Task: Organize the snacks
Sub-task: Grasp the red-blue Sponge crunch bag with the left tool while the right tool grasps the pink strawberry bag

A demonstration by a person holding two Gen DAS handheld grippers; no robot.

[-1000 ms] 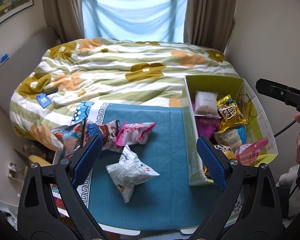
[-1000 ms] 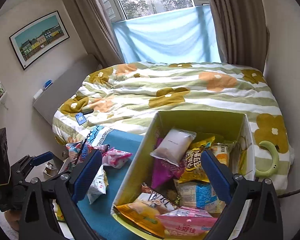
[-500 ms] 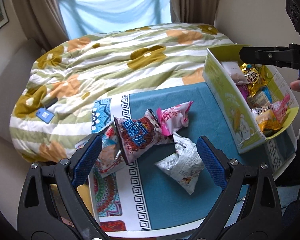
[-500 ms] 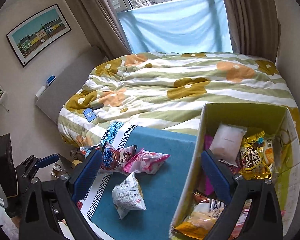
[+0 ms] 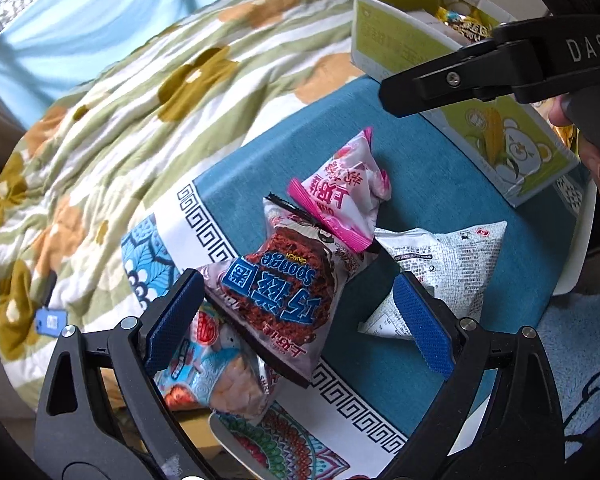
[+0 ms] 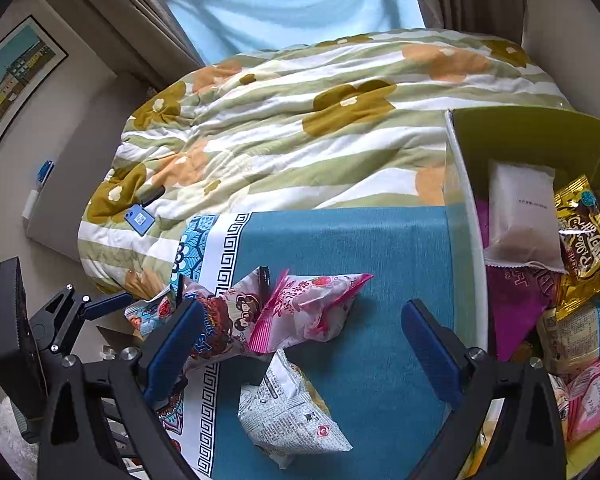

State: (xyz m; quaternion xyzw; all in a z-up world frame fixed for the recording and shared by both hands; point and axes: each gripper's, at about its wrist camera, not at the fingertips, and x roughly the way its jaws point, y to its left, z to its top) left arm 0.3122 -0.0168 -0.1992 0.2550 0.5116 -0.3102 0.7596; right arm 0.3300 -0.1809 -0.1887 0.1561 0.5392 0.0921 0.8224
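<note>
Several snack bags lie loose on the teal cloth [image 6: 360,240]: a brown sponge-crunch bag [image 5: 288,292], a pink bag [image 5: 340,200] leaning on it, a white newsprint bag [image 5: 440,264] and a blue-red bag [image 5: 216,376] at the cloth's edge. My left gripper [image 5: 296,280] hangs open just above the brown bag, fingers either side of it, touching nothing. My right gripper [image 6: 302,308] is open too, above the pink bag [image 6: 312,304] and the white bag [image 6: 292,416]. The green-and-white box [image 6: 464,200] on the right holds several snacks.
A flowered quilt [image 6: 300,120] covers the bed behind the cloth, with a blue card [image 6: 139,218] on it. The right gripper's black arm [image 5: 480,68] crosses in front of the box [image 5: 460,100]. A hand [image 5: 596,160] holds its grip. The left gripper's body [image 6: 60,320] shows at far left.
Both grippers have come down and closer to the loose bags. The left one rolled and now hangs over the brown bag. The right one shifted left, off the box. Jaws stayed open.
</note>
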